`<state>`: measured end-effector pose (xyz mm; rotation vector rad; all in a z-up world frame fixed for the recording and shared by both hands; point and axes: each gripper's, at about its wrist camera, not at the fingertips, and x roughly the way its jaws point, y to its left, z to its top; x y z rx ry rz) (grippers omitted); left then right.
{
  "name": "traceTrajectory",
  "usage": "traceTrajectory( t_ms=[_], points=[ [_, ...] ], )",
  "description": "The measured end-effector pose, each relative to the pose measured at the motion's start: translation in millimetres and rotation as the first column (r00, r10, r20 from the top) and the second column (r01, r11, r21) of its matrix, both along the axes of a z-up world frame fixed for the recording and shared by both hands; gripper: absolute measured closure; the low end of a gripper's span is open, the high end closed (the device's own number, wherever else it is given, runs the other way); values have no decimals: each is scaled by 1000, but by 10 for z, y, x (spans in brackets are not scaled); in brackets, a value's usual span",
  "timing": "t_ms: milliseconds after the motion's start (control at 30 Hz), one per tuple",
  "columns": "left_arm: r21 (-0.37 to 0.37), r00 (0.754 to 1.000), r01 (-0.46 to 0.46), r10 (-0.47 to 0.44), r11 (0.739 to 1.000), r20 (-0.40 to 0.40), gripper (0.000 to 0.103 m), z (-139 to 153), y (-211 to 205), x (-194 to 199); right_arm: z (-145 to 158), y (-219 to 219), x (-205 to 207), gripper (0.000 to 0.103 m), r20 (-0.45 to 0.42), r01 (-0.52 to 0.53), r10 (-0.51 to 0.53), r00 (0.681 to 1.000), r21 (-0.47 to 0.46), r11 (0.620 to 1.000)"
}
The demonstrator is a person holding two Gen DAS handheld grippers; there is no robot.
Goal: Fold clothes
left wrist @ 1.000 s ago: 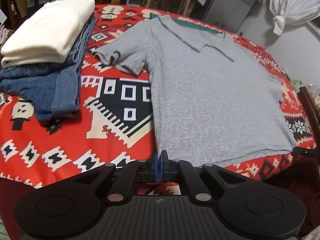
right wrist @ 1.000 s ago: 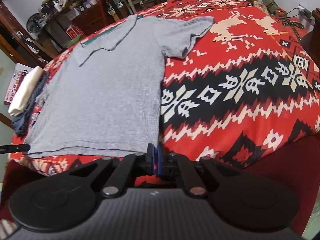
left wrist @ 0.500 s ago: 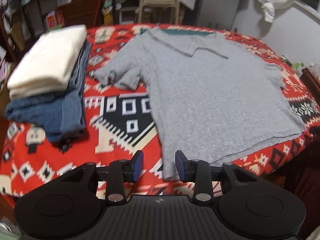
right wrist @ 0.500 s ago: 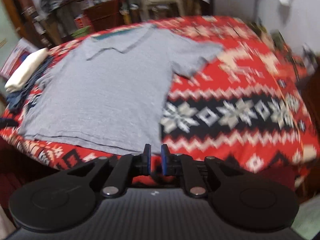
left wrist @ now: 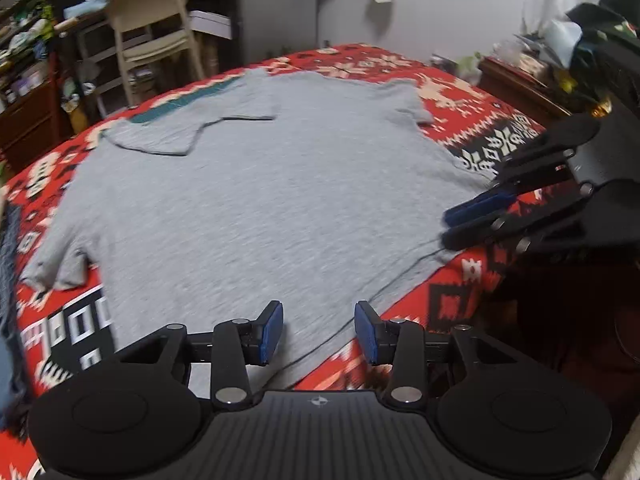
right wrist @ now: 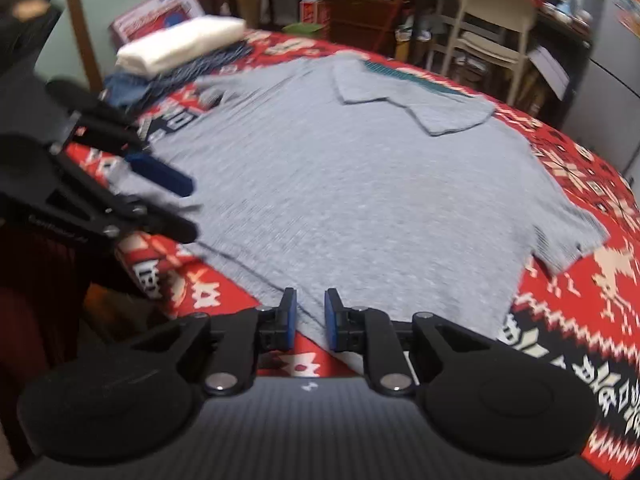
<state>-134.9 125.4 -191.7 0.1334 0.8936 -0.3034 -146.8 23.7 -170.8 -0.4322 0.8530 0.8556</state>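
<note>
A grey polo shirt [left wrist: 260, 208] with a teal inner collar lies spread flat on the red patterned blanket [left wrist: 460, 304], its hem toward me. My left gripper [left wrist: 318, 330] is open above the hem, with nothing between its blue pads. To its right, my right gripper [left wrist: 460, 220] reaches in over the shirt's right hem corner. In the right wrist view the shirt [right wrist: 360, 184] fills the middle, and the right gripper [right wrist: 310, 316] stands open by a narrow gap over the hem edge. There the left gripper [right wrist: 188, 208] comes in from the left, open.
A folded white sweater [right wrist: 180, 46] rests on folded jeans [right wrist: 132, 88] at the bed's far left corner. A cream chair [left wrist: 156, 36] and cluttered shelves stand behind the bed. A wooden bedside cabinet [left wrist: 516, 80] is at the right. The blanket edge drops off just below both grippers.
Both grippers, shut on the shirt's hem corners a second ago, have let go and opened. They have turned inward, so each now sees the other across the hem.
</note>
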Motion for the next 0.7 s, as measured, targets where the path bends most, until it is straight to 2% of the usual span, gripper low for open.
traceTrajectory(
  t_ms=[167, 333, 433, 700],
  points=[
    [-10, 1000, 18, -18, 1000, -4, 64, -56, -73, 51, -85, 201, -64, 87, 37, -72, 74, 997, -50, 996],
    [-43, 999, 33, -35, 999, -30, 73, -122, -98, 72, -111, 266, -54, 87, 52, -80, 83, 995, -55, 995],
    [-21, 999, 46, -46, 999, -23, 73, -137, -135, 59, -103, 268, -38, 103, 61, -72, 76, 995, -57, 996],
    [13, 996, 83, -83, 997, 17, 73, -121, -248, 56, 1, 200, -49, 103, 42, -57, 57, 997, -1, 998]
  ],
)
